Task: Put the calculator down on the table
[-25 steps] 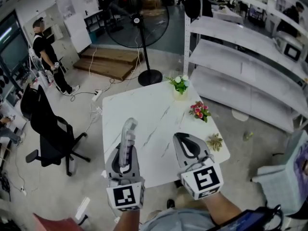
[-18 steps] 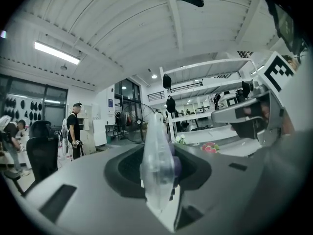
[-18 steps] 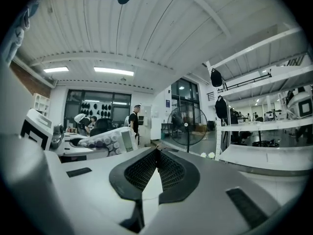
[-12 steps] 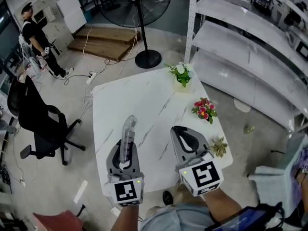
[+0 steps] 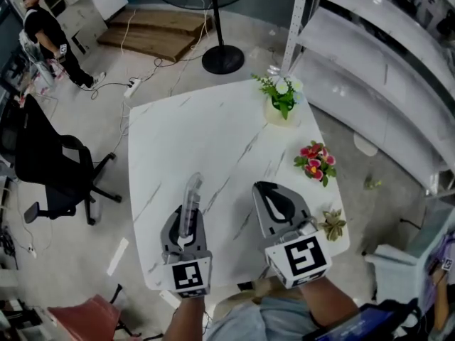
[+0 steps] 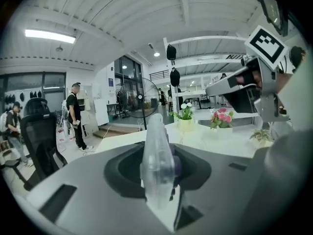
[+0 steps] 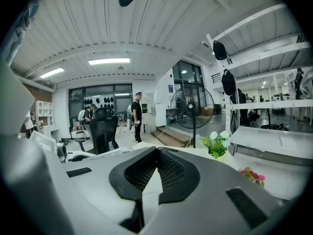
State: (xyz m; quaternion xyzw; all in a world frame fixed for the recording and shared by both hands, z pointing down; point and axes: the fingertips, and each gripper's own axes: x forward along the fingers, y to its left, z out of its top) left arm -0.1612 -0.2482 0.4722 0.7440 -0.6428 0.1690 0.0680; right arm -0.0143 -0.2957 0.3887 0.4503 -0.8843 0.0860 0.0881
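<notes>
The calculator (image 5: pixel 189 203) is a pale translucent slab with purple parts, held edge-on and sticking out forward. My left gripper (image 5: pixel 186 226) is shut on its lower end, above the near left part of the white marble table (image 5: pixel 213 130). In the left gripper view the calculator (image 6: pixel 157 165) stands upright between the jaws and hides the table ahead. My right gripper (image 5: pixel 264 189) hovers beside it to the right over the table's near edge. In the right gripper view the right gripper (image 7: pixel 156 152) has its tips together and nothing between them.
On the table's right side stand a pot of white flowers (image 5: pixel 282 99), pink flowers (image 5: pixel 316 162) and a small succulent (image 5: pixel 333 226). A black office chair (image 5: pixel 50 169) is left of the table, a white shelf rack (image 5: pixel 377 69) to the right, and a fan base (image 5: pixel 222 59) and a person (image 5: pixel 44 30) beyond.
Both grippers have sunk and moved forward over the table's near part. The calculator stays in the left gripper in the same pose. The right jaws stay together.
</notes>
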